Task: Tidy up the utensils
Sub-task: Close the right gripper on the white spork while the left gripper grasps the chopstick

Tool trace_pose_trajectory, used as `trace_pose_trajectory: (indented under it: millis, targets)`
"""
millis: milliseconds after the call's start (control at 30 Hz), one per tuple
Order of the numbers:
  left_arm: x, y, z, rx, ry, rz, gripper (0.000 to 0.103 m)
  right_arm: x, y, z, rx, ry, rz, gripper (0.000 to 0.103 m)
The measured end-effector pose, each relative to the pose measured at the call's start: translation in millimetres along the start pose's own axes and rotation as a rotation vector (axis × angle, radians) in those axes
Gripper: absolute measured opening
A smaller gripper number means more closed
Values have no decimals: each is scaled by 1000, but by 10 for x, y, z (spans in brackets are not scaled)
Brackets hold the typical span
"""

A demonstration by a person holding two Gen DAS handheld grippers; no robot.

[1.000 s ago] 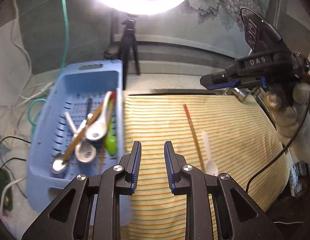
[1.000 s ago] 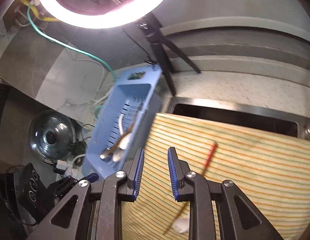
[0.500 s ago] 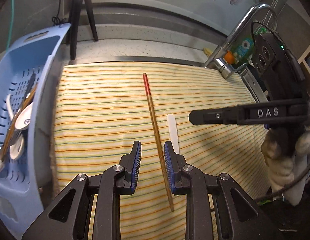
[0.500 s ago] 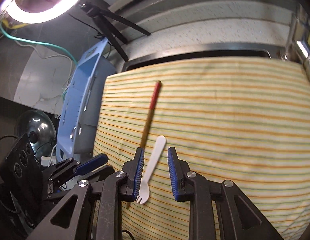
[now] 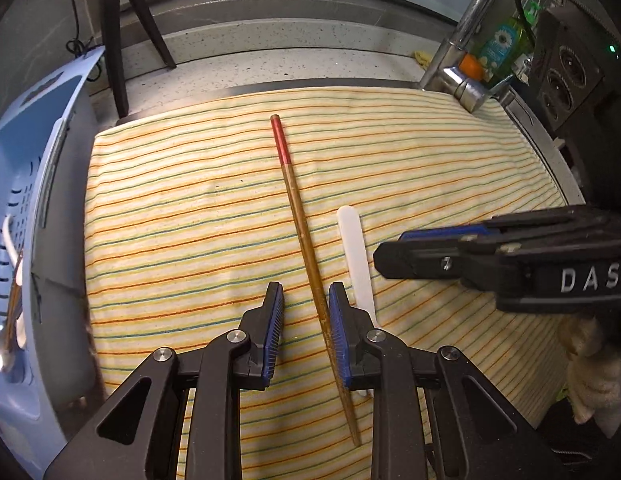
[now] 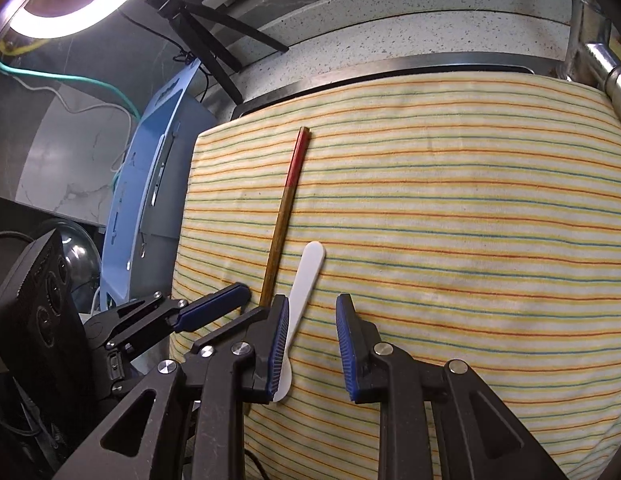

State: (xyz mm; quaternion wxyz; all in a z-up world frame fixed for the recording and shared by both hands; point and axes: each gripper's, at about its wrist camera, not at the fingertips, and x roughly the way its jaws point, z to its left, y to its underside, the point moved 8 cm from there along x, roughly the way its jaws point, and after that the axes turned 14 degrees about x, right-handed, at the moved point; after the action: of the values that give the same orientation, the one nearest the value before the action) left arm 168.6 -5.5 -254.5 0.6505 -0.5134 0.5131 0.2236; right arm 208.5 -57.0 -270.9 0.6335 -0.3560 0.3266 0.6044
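While both grippers stand open above the striped cloth (image 5: pixel 190 200), the left gripper (image 5: pixel 306 332) straddles the lower part of the red-tipped chopstick (image 5: pixel 298 216). The right gripper (image 6: pixel 312 344) hangs over the white plastic fork (image 6: pixel 304 284), which lies just beside the chopstick. The blue basket (image 5: pixel 42 168) of utensils sits at the cloth's left edge.

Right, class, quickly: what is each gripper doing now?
Left gripper: open, straddling the chopstick, holding nothing.
Right gripper: open around the white plastic fork, holding nothing.
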Motion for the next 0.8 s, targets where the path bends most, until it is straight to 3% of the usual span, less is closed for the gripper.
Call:
trace_pose_trajectory:
  millis: [133,533,600,800]
  targets:
    - [2,18,54,-15,-13,1,11,86,51,26,-4,13,17,22]
    - [-91,198,226,-62,-36,-2,9,244,2,239,-133,151,-20,22]
    - [-75,202,230,-68,-30,7,10,257,7,261,-171,181,-33,17]
    - [-22,138,200,-42,-50,1,9,213,-7,186,-165,167,-29,10]
